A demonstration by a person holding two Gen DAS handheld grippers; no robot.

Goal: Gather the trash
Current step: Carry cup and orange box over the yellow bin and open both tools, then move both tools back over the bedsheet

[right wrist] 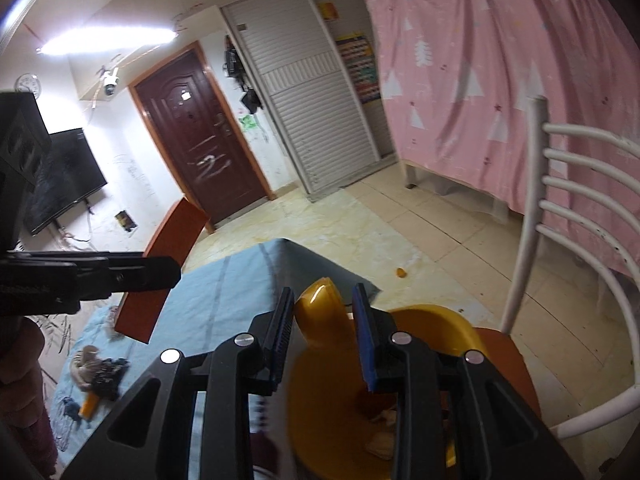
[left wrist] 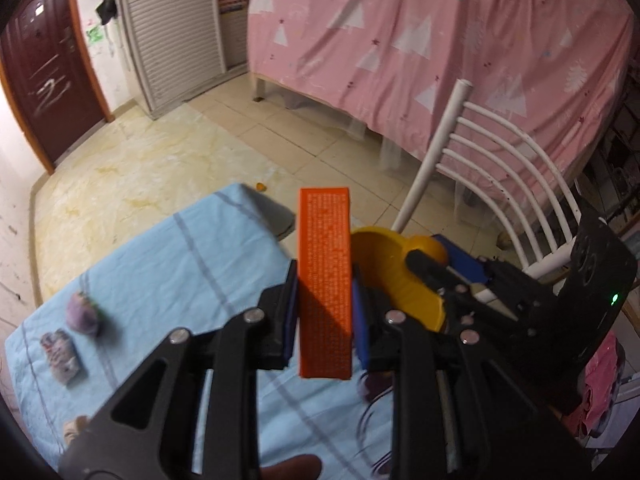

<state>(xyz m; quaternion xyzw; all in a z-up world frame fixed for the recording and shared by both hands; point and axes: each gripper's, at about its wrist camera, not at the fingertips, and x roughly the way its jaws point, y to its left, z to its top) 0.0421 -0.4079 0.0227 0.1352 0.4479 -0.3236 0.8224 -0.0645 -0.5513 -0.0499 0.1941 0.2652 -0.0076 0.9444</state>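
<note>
Items on blue cloth [left wrist: 168, 256], listed from left of the left gripper across to the right.

Purple lump [left wrist: 82, 314]: far left of the left gripper [left wrist: 324, 300], lying on the cloth. Crumpled patterned wrapper [left wrist: 60, 356]: just below the lump, also on the cloth, apart from it.

Left gripper: jaws nearly closed, pads pressed on both long sides of an orange box [left wrist: 325, 280]. The box stands upright between the fingers, its printed face toward the camera, its top end well beyond the fingertips.

Yellow scoop-shaped container [left wrist: 400, 276]: immediately right of the left gripper, partly behind the box. Right gripper [right wrist: 324, 320]: jaws nearly closed on the container's upright yellow handle [right wrist: 320, 312], both pads against it. Beneath this gripper the container's bowl [right wrist: 436, 320] shows some pale scraps inside; what they are cannot be told.

In the right wrist view the orange box appears tilted at left, and a heap of small crumpled scraps [right wrist: 96, 372] lies on the cloth below it.

White chair [left wrist: 492, 168]: right of both grippers, standing on the tiled floor [left wrist: 168, 160]. Pink drape [left wrist: 440, 32]: beyond it.
</note>
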